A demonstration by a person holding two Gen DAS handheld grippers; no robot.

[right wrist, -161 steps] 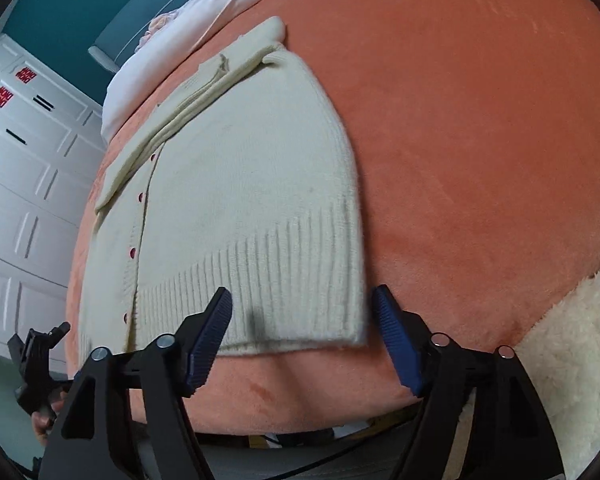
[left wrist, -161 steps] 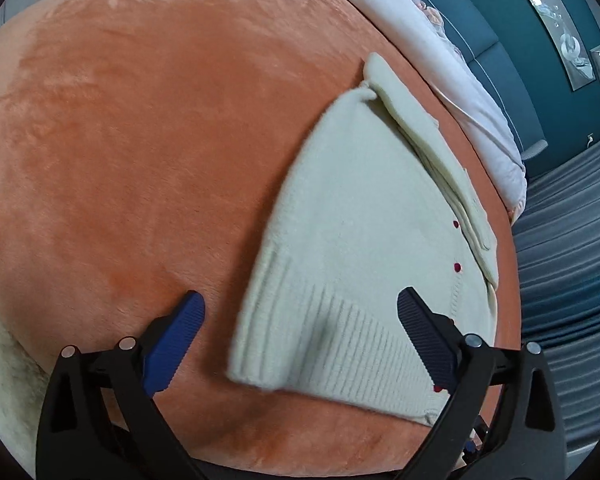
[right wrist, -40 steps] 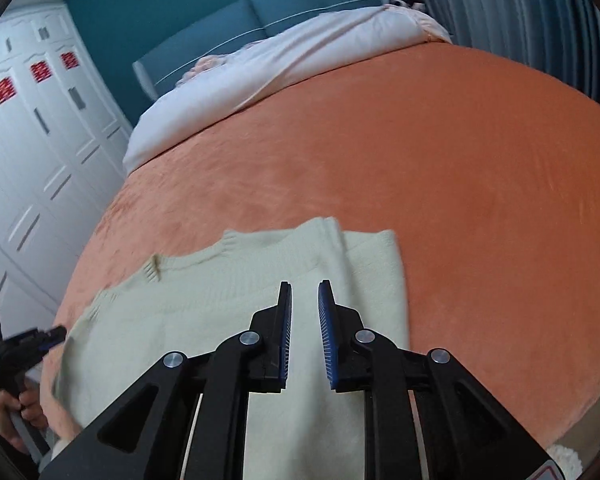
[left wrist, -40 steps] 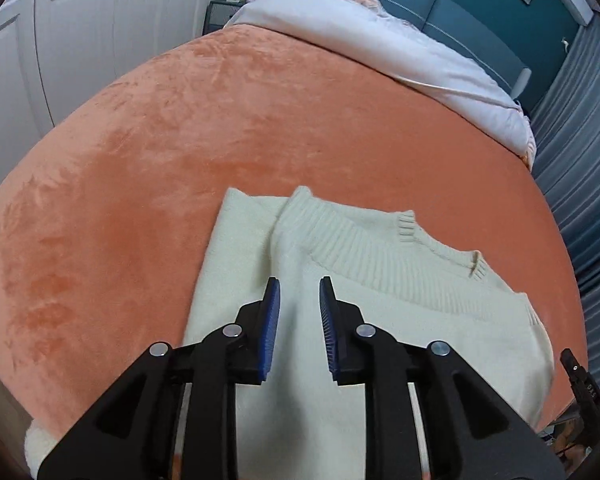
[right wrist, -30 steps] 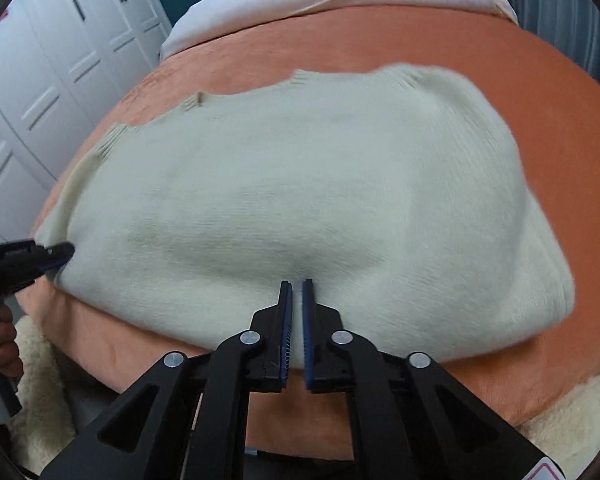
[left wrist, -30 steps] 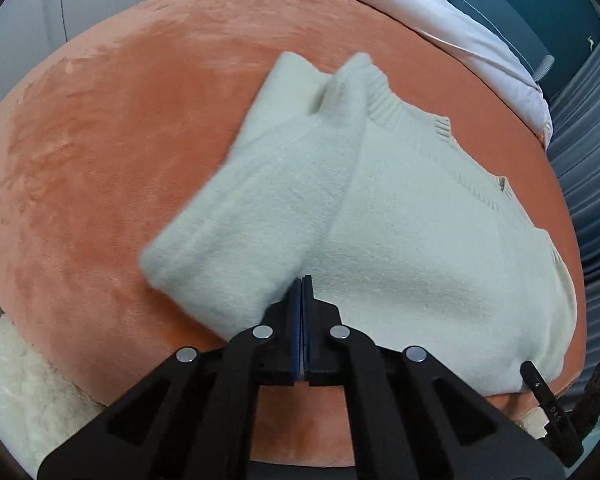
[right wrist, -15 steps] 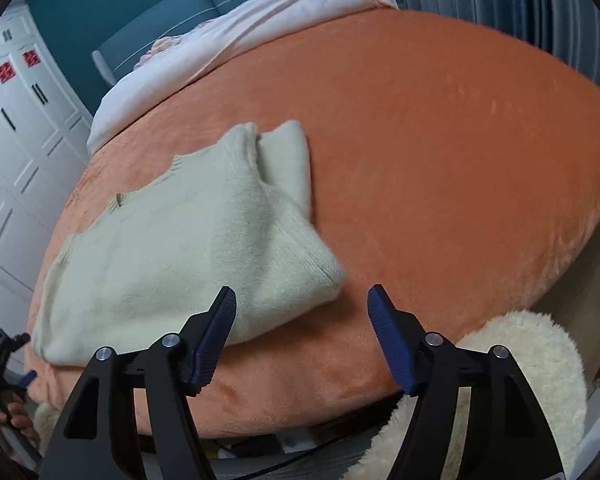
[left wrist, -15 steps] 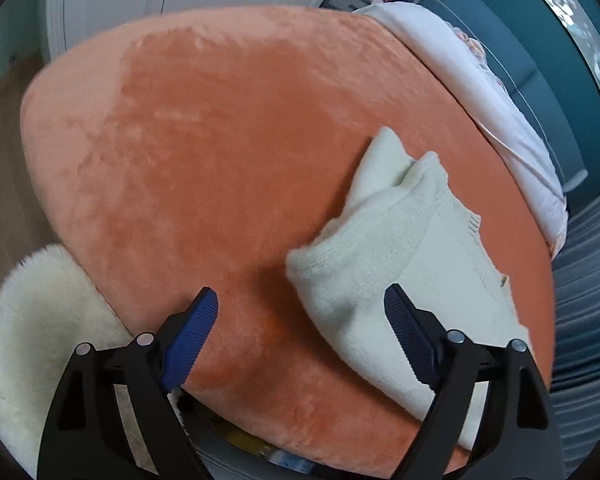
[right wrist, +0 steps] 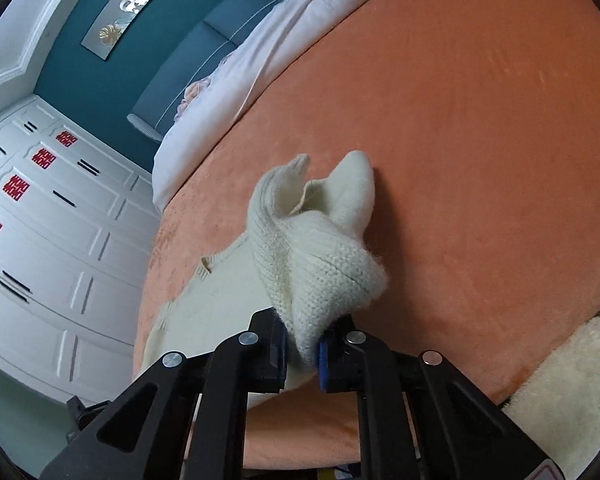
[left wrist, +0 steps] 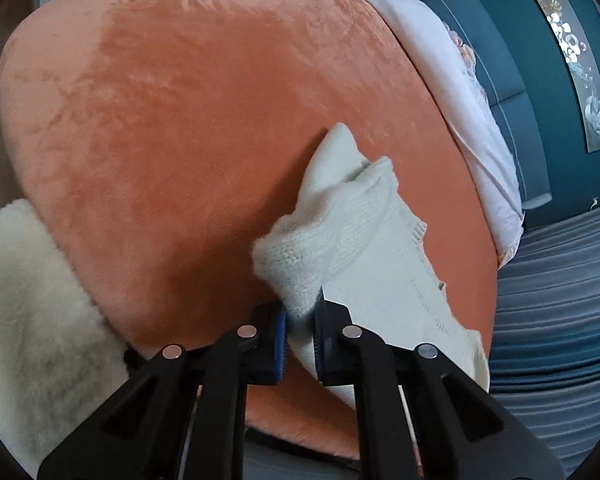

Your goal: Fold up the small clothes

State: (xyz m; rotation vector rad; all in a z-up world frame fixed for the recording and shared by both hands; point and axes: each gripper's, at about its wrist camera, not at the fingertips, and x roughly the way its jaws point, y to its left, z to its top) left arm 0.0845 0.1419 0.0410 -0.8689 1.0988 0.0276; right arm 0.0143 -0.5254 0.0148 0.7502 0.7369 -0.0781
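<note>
A cream knitted sweater [left wrist: 360,248] lies folded near the front edge of the orange plush blanket [left wrist: 180,120]. My left gripper [left wrist: 300,344] is shut on the sweater's near left corner, and the knit bunches up between the blue pads. In the right wrist view the sweater [right wrist: 320,268] rises in a crumpled fold from the blanket [right wrist: 480,160]. My right gripper [right wrist: 302,348] has the sweater's near right corner between its jaws, which are closing with the pads pressing on the cloth. The sweater's far corners stick up in soft peaks.
A white fluffy rug [left wrist: 28,300] lies below the bed's front edge, the same rug [right wrist: 560,380] showing in the right wrist view. A pale duvet [left wrist: 460,92] is heaped at the far end by the teal headboard [right wrist: 220,28]. White wardrobe doors [right wrist: 40,240] stand beside the bed.
Half a second ago both grippers stood wide open over the sweater's two ends. Now each has closed on a near corner, and the cloth there has bunched and lifted.
</note>
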